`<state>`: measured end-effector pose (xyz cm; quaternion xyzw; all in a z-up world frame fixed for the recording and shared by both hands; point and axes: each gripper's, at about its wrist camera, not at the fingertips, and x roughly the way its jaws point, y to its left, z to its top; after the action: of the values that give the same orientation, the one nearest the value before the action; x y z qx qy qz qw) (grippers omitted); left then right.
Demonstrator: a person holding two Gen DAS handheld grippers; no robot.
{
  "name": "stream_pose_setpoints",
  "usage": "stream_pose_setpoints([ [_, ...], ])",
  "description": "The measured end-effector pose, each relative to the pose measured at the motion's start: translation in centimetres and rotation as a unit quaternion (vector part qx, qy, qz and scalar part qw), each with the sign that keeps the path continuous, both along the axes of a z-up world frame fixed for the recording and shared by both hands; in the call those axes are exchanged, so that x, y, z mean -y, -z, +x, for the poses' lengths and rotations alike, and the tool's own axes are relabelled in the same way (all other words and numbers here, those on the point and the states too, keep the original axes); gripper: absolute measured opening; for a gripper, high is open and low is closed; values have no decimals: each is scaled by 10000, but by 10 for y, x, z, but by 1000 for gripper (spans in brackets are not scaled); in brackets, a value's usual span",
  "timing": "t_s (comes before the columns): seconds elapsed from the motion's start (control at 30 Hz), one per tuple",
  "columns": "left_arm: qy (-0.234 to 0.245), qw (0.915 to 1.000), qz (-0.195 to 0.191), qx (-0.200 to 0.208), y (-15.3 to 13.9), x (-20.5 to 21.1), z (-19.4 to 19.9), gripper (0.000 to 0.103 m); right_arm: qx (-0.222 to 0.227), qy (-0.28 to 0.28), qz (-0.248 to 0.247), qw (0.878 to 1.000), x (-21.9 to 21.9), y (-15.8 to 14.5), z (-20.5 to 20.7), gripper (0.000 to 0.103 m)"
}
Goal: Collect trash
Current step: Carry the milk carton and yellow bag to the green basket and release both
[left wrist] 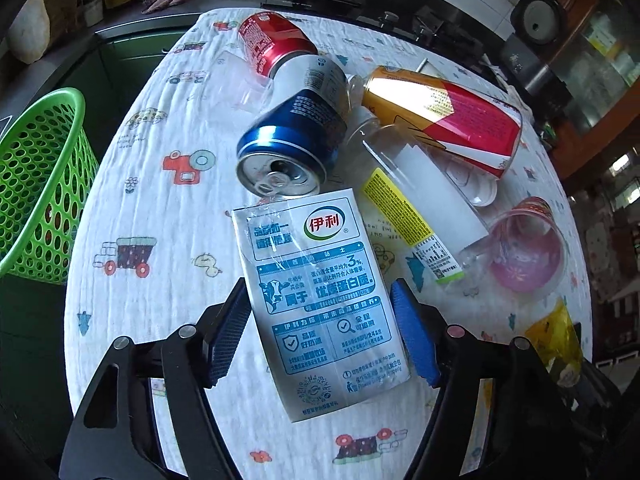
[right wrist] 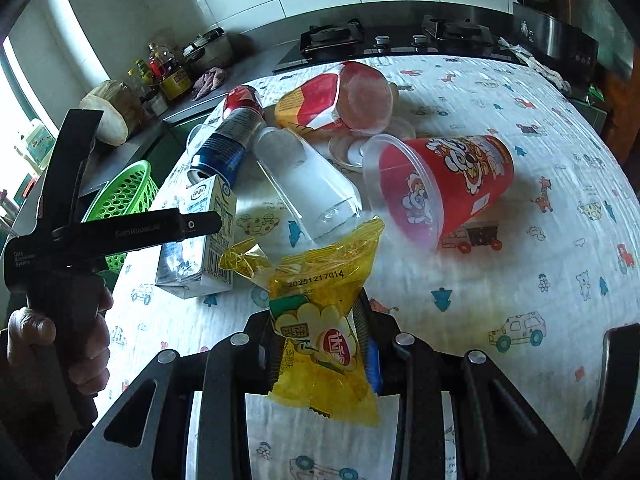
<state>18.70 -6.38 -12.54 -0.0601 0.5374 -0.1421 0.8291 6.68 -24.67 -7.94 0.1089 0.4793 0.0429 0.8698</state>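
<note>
A white-and-blue milk carton (left wrist: pixel 320 300) lies on the cloth-covered table between the fingers of my left gripper (left wrist: pixel 320 320); the jaws stand on either side of it, close to its edges but apart. It also shows in the right wrist view (right wrist: pixel 200 240), with the left gripper (right wrist: pixel 120 232) over it. My right gripper (right wrist: pixel 320 336) is shut on a yellow snack wrapper (right wrist: pixel 320 320), which also shows in the left wrist view (left wrist: pixel 556 344). A blue can (left wrist: pixel 296 136), a red can (left wrist: pixel 272 44), a clear bottle (left wrist: pixel 416 188) and plastic cups (left wrist: pixel 452 116) lie in a pile.
A green mesh basket (left wrist: pixel 36 184) stands beside the table's left edge; it also shows in the right wrist view (right wrist: pixel 124 196). A red printed cup (right wrist: pixel 444 184) lies on its side. A stove (right wrist: pixel 392 40) and counter with jars stand behind the table (right wrist: pixel 540 240).
</note>
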Motion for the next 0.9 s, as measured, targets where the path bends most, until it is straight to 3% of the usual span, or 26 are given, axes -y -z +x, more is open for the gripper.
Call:
stream_pose_setpoints([
  [0.23,-115,9988,-178,449,-34,-61,-20,69,170,-447,38,9988,-35,-16,19,31],
  [0.47,-1038,9895,51,1004,-66,-165,-2,69,267,-998,101,9946,-93,-25,45,31],
  [0.67,-1746,9791,443,944,-51,-253,42,69,312,-1316,77,9908,-140,-30,60,31],
  [0.9,-2002,9757,713,543,-16,-309,81,70,287,-1418,64,9895,-178,-33,76,31],
])
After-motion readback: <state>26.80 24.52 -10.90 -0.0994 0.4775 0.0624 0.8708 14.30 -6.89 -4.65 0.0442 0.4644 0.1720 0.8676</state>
